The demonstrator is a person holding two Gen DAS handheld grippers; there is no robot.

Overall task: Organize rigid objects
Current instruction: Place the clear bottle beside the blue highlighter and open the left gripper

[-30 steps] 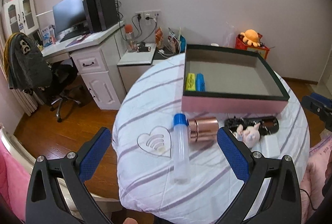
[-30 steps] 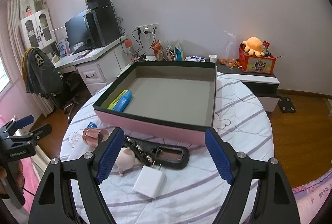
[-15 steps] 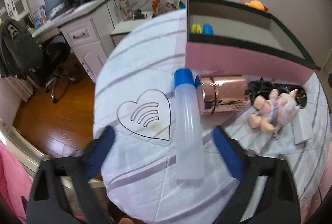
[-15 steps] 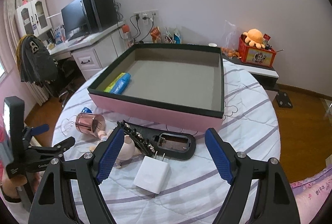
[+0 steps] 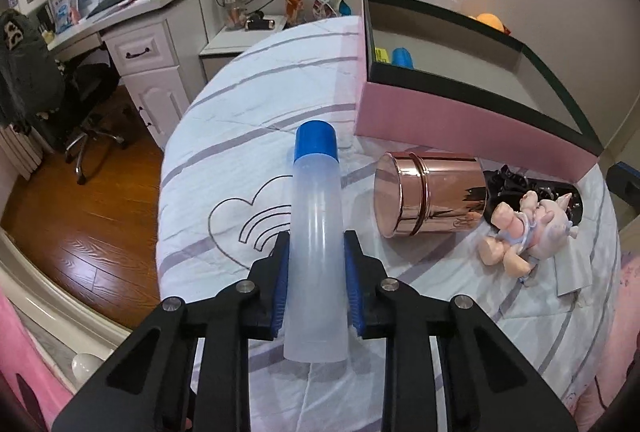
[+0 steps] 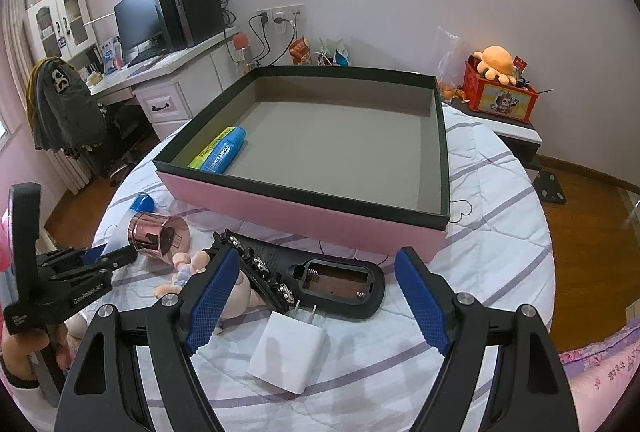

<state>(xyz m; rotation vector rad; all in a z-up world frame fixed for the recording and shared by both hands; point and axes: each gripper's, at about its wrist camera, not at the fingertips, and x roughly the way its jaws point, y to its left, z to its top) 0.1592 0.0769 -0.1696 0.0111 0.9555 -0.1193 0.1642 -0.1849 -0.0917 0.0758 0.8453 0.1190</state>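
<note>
While my left gripper (image 5: 316, 272) clamps the frosted tube (image 5: 316, 252) near its base, its long capped end could swing and knock the copper tin (image 5: 432, 198) just to its right. Ahead sits the pink box (image 6: 304, 212), holding only two markers (image 6: 218, 153). My right gripper (image 6: 316, 298) hangs open over the charger (image 6: 288, 354).

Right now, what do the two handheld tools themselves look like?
Both match: the left tool and the right tool have black angular plastic arms with cut-out openings and silver pivot screws, ending in blue textured pads. The right wrist view shows white lettering on the left one's body.
</note>
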